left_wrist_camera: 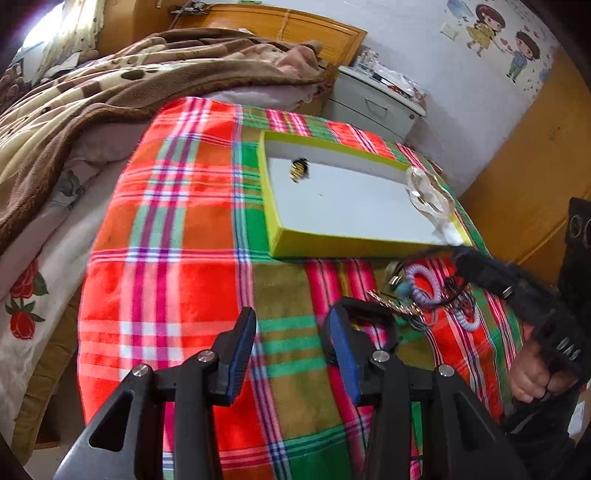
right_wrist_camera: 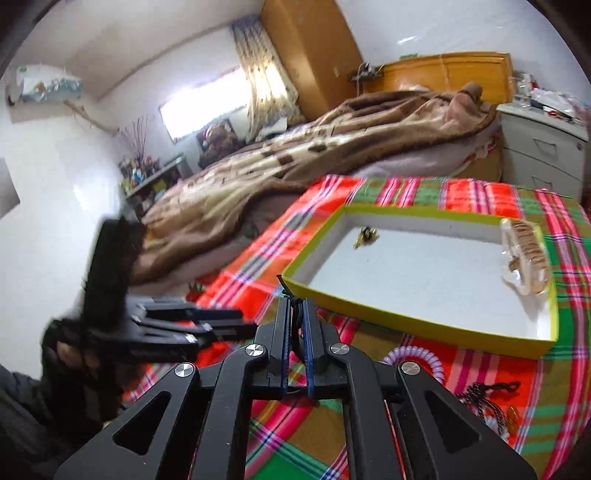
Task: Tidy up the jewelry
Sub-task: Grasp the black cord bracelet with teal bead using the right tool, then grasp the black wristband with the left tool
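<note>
Your right gripper (right_wrist_camera: 296,314) fingers are pinched together on a thin black cord (right_wrist_camera: 291,301), just beside the yellow-rimmed white cardboard tray (right_wrist_camera: 417,314); your left gripper (left_wrist_camera: 291,343) fingers stand wide apart, empty. Both are above the plaid-covered counter (left_wrist_camera: 177,221).

Home bedroom. Big bed (right_wrist_camera: 332,147) with brown blanket (left_wrist_camera: 110,85) and rose-print sheet (left_wrist_camera: 26,295). Wooden headboard (left_wrist_camera: 280,26) against white wall. White nightstand (left_wrist_camera: 373,103) with drawers beside bed, small clutter on top. Tall wooden wardrobe (right_wrist_camera: 314,48) in corner. Window (right_wrist_camera: 207,107) with patterned curtain (right_wrist_camera: 266,81). Cartoon boy-and-girl stickers (left_wrist_camera: 502,40) on wall. Shelf (right_wrist_camera: 155,177) with small things under window. Bright plaid cloth (left_wrist_camera: 177,258) spread near bed.
</note>
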Tool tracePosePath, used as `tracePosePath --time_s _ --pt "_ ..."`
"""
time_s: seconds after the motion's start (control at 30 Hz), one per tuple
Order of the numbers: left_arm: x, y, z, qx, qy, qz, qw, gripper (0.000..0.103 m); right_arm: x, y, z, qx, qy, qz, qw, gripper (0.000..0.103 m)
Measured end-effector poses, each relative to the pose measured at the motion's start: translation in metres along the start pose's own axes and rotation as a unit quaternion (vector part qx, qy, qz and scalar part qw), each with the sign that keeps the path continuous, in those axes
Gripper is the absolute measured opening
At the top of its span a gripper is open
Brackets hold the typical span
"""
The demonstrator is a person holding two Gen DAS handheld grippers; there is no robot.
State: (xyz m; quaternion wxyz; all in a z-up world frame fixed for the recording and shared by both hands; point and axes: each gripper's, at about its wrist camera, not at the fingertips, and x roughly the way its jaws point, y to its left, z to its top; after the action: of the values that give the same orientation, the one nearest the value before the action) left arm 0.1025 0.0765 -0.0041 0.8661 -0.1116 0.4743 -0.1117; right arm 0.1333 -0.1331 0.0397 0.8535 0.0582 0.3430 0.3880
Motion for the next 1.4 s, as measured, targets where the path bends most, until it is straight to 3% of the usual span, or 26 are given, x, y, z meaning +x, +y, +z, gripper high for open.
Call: tracePosePath --time_s 0.23,0.87,1.0,1.1,1.13,1.23,1.33,1.4 --pt "0.013 -0.019 -0.006 0.026 0.020 -0.004 0.9995 0.044 -0.031 -0.002 -0.005 0.020 -0.043 -0.020 0.999 0.006" --pt "0.029 -0.039 -0.009 0.079 0.025 0.072 0.9940 0.043 -0.069 -0.016 -0.025 0.051 -0.083 -0.046 0.994 0.006" --pt "0.033 -0.046 -0.012 0.106 0.010 0.110 0.9882 0.044 -0.073 -0.016 -0.027 0.054 -0.089 -0.045 0.994 0.007" --pt "0.033 -0.048 -0.014 0.103 0.003 0.117 0.9879 0.043 -0.075 -0.017 -0.028 0.055 -0.092 -0.046 0.993 0.007" --pt "0.033 -0.048 -0.014 0.101 0.003 0.116 0.9881 0.041 -0.076 -0.017 -0.028 0.055 -0.093 -0.046 0.993 0.007" --pt "0.032 -0.051 -0.014 0.109 0.006 0.111 0.9879 0.020 -0.077 -0.018 -0.029 0.057 -0.095 -0.046 0.993 0.006" --pt "0.031 -0.054 -0.015 0.112 0.006 0.103 0.9883 0.009 -0.078 -0.018 -0.029 0.058 -0.095 -0.049 0.993 0.007" --pt "0.031 -0.054 -0.016 0.107 0.007 0.099 0.9893 0.008 -0.080 -0.018 -0.028 0.058 -0.096 -0.050 0.992 0.006"
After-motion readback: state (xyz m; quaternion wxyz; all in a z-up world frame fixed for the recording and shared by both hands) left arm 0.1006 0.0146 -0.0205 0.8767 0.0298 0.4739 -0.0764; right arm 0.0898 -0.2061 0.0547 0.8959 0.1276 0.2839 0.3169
